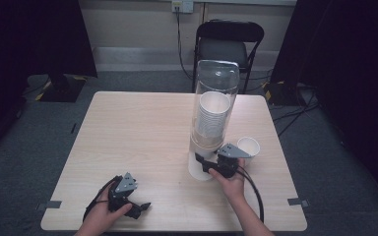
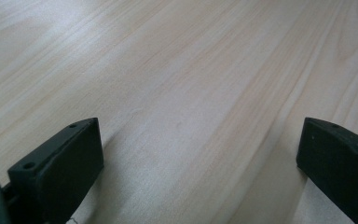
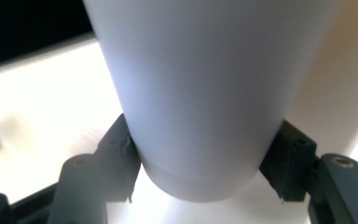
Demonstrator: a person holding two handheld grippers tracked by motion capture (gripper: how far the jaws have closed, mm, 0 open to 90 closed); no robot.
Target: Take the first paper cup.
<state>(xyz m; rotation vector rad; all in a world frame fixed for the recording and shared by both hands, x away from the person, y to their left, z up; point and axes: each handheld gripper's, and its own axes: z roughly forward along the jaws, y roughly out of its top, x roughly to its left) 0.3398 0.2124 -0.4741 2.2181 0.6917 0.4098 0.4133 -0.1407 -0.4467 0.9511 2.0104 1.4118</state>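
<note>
Right gripper [image 3: 200, 163] clamped on bottom cup [image 3: 205, 93] under the dispenser [image 1: 214, 105], axis vertical, pull straight down; left gripper [image 2: 200, 163] open, idle at 7 o'clock on worktop [image 1: 142, 137].

White cups [image 1: 213, 110] – pale wood-grain table [image 1: 138, 142] – black gripper [image 2: 200, 168].
</note>
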